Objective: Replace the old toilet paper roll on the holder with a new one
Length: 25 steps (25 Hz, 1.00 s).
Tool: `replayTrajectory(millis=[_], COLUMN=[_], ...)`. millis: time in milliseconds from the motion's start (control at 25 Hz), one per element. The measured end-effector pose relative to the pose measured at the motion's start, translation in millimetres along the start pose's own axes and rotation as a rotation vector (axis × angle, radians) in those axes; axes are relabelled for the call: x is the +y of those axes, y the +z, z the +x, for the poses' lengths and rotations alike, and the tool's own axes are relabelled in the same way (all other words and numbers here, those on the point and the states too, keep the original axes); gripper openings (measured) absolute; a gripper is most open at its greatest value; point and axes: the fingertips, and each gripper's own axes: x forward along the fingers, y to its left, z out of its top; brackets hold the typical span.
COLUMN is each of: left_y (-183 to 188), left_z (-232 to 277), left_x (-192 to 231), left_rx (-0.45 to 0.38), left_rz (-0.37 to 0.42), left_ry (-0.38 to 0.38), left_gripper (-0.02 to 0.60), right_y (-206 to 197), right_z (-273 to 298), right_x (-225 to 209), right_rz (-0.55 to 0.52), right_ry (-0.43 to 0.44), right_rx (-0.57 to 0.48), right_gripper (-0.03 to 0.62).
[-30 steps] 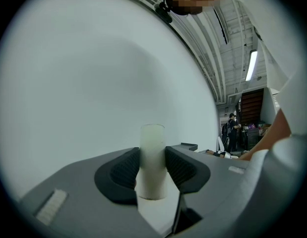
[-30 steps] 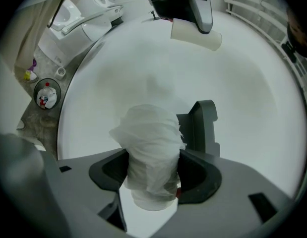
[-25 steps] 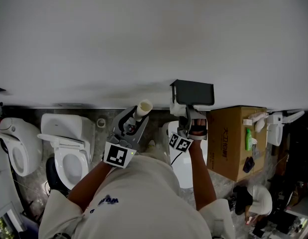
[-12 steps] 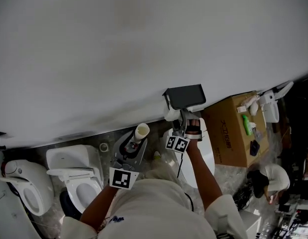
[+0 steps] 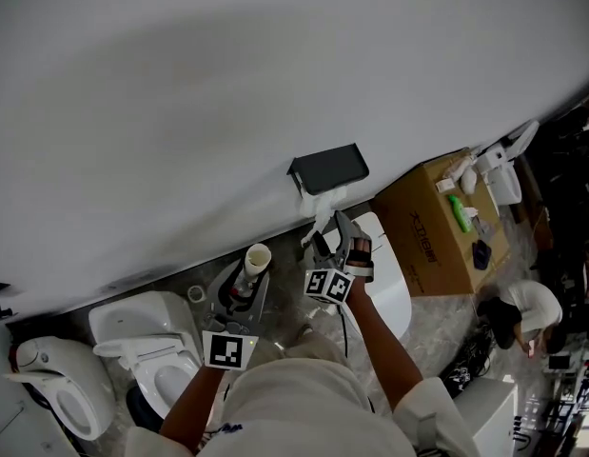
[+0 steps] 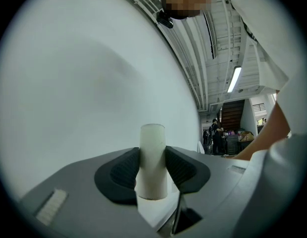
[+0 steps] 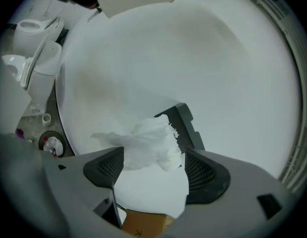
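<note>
Left gripper (image 6: pixel 152 168): clenched on the empty cardboard tube (image 6: pixel 152 150), with a pad pressed on either side. In the head view the tube stands upright at lower centre, well left of the black holder (image 5: pixel 328 168).

Right gripper (image 7: pixel 153 171): jaws opening and already wide. A crumpled wad of white paper (image 7: pixel 146 142) sits between them, and I see neither pad squeezing it.

The paper hangs just beneath the holder, which is fixed to the white wall (image 5: pixel 208 103) at mid-frame. A cardboard box (image 5: pixel 437 231) stands to the holder's right. A toilet (image 5: pixel 147 336) is at lower left.
</note>
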Motion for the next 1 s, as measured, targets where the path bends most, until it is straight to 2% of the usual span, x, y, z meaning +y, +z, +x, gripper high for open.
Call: replayTrajectory(millis=[120,280,440,560,720,1000], left_y=[6.8,18.4,27.0,29.6,24.4,21.1], left_z=[-4.0,-6.1,-13.4,-27.3,-51.3,-84.3], left_x=[-13.6,-43.0,-80.5,-109.6,-153.1,-202.8], left_rx=[-0.001,-0.011,-0.006,0.0,0.027,0.021], left_rz=[0.013,0.058,0.123,0.169,0.197,0.217], left_ry=[0.017,0.04,0.072,0.089,0.098,0.109], left_gripper=[0.17,0.17,0.17,0.17,0.17,0.17], right_y=[-5.4,-15.1,-49.7,-82.8,-119.4,-121.8], right_z=[-33.3,-92.5,-159.9,-200.8,-246.9,-307.6], right_x=[1.6,-3.9,-31.7,-57.6,-77.0,-95.6], right_rz=[0.146,0.434,0.65,0.75,0.883,0.912], right_ry=[0.002,0.029,0.023,-0.017,-0.012,-0.008], right_rx=[-0.012,-0.052,-0.11,-0.164,-0.225,-0.393], right_gripper=[0.383,0.366,0.323,0.282,0.209,0.136])
